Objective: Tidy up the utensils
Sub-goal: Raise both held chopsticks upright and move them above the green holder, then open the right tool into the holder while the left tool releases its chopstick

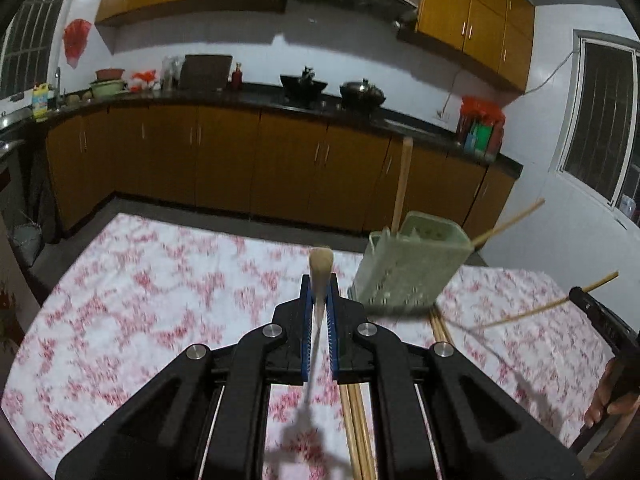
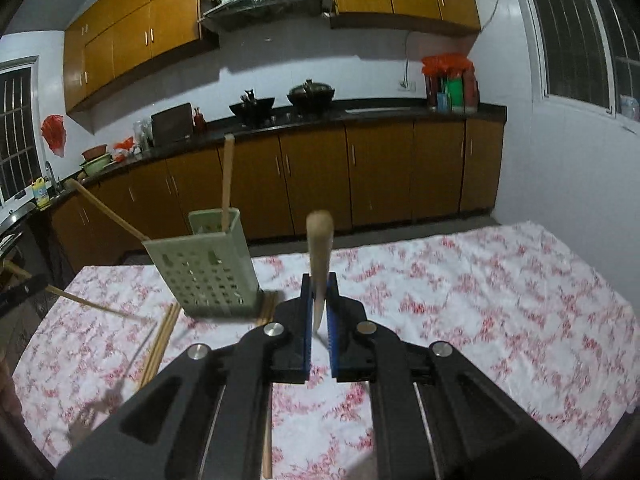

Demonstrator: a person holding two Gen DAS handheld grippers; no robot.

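Note:
A pale green perforated utensil holder (image 1: 408, 268) stands on the table, with a wooden handle upright in it. It also shows in the right wrist view (image 2: 208, 268). My left gripper (image 1: 320, 284) is shut on a wooden-handled utensil (image 1: 321, 268), held above the table left of the holder. My right gripper (image 2: 319, 284) is shut on a wooden-handled utensil (image 2: 320, 240), right of the holder. Loose chopsticks (image 1: 358, 420) lie on the cloth by the holder, and they show in the right wrist view (image 2: 160, 340) too.
The table has a white cloth with red flowers (image 2: 480, 300). Kitchen cabinets and a dark counter (image 1: 240, 100) with woks run along the far wall. The other gripper's tip (image 1: 600, 320) shows at the right edge of the left wrist view.

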